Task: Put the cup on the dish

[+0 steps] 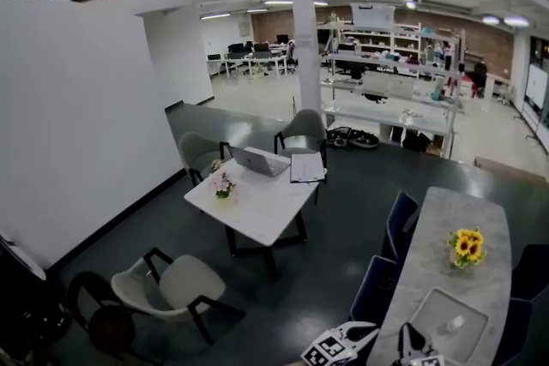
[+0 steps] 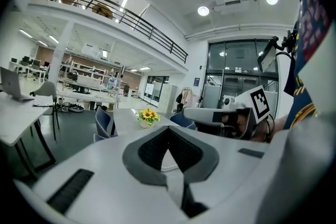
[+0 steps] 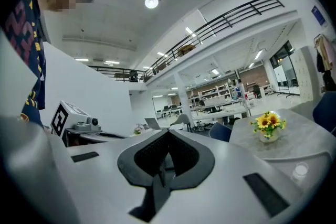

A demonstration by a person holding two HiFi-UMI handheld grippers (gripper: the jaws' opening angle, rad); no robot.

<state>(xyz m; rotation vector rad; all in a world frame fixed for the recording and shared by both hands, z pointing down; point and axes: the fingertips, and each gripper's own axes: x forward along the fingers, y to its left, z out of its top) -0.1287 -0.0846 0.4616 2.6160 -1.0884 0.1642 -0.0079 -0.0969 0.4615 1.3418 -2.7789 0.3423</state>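
Both grippers are held up off the table, at the bottom edge of the head view. My left gripper (image 1: 341, 345), with its marker cube, is shut and empty, as the left gripper view (image 2: 168, 139) shows. My right gripper (image 1: 418, 350) is also shut with nothing in it (image 3: 167, 139). On the grey marble table (image 1: 480, 214) lies a flat grey rounded-square dish (image 1: 433, 309). A small pale cup (image 1: 455, 323) stands inside its outline. In the right gripper view the cup (image 3: 300, 170) is low at the right, beyond the jaws and apart from them.
A vase of sunflowers (image 1: 466, 247) stands on the marble table beyond the dish. Blue chairs (image 1: 399, 223) line the table's left side. Farther off are a white table with a laptop (image 1: 260, 160), chairs, a white wall at left and a pillar (image 1: 304, 47).
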